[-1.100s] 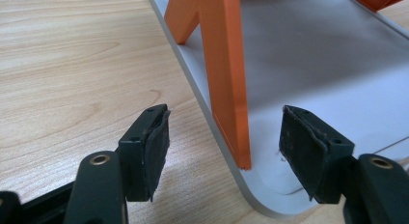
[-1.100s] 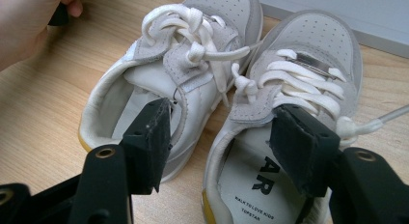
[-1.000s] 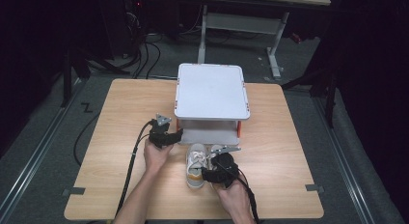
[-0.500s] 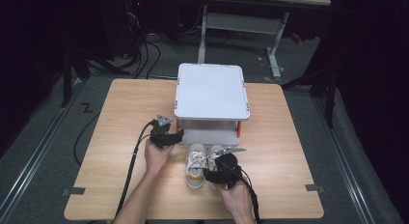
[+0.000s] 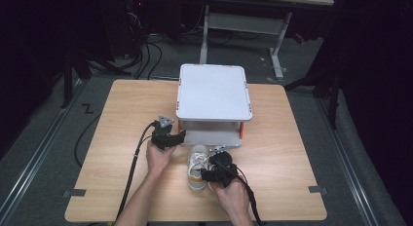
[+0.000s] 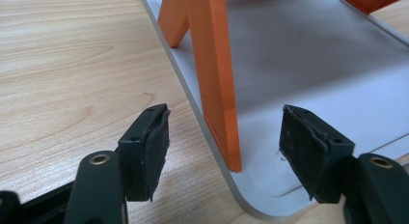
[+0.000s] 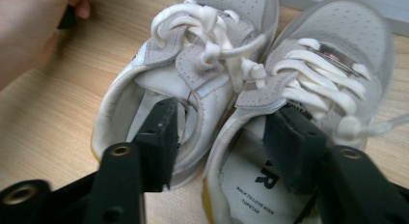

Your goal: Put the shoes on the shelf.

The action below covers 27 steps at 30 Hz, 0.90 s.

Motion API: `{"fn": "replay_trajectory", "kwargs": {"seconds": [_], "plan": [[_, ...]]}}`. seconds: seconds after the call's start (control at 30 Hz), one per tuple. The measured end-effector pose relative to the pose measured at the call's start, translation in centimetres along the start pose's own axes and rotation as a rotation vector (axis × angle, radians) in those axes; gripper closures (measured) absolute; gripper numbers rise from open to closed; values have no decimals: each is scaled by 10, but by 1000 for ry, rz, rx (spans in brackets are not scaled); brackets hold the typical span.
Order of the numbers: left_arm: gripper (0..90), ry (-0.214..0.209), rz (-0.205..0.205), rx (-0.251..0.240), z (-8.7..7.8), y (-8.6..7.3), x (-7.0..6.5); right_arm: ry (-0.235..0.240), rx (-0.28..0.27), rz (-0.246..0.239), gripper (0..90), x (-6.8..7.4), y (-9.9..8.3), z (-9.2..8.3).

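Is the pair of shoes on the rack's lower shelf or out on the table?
Out: the shoes stand upright on the table before the rack, the right gripper reaching inside them.

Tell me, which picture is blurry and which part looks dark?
In the right gripper view the two small shoes look soft and a bit blurred, and the hand at the top left is fuzzy; in the high view the room around the table is nearly black; in the left gripper view a grey shadow lies on the shelf's bottom plate.
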<state>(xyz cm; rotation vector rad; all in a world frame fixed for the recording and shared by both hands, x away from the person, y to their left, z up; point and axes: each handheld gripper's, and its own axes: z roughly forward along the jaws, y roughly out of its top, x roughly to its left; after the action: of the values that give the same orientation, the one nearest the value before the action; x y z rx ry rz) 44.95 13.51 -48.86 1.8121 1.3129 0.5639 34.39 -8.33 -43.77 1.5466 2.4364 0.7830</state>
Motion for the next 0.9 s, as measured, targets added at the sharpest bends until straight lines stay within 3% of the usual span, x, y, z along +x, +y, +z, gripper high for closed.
{"fn": "replay_trajectory", "kwargs": {"seconds": [0.03, 0.13, 0.4, 0.73, 0.9], "plan": [[348, 1, 1, -4, -1, 1, 0, -10, 4, -2, 520, 1, 0, 3], [350, 0, 4, -12, -3, 2, 0, 43, -7, 28, 631, -4, -3, 10], [361, -1, 7, -1, 0, 0, -2, 28, -53, 43, 774, -8, -13, 2], [518, 27, -12, 23, 10, -4, -5, 30, -67, 28, 804, -17, -20, -9], [598, 31, -2, 39, 13, -7, -5, 37, -97, 30, 807, -26, -22, -17]]}}
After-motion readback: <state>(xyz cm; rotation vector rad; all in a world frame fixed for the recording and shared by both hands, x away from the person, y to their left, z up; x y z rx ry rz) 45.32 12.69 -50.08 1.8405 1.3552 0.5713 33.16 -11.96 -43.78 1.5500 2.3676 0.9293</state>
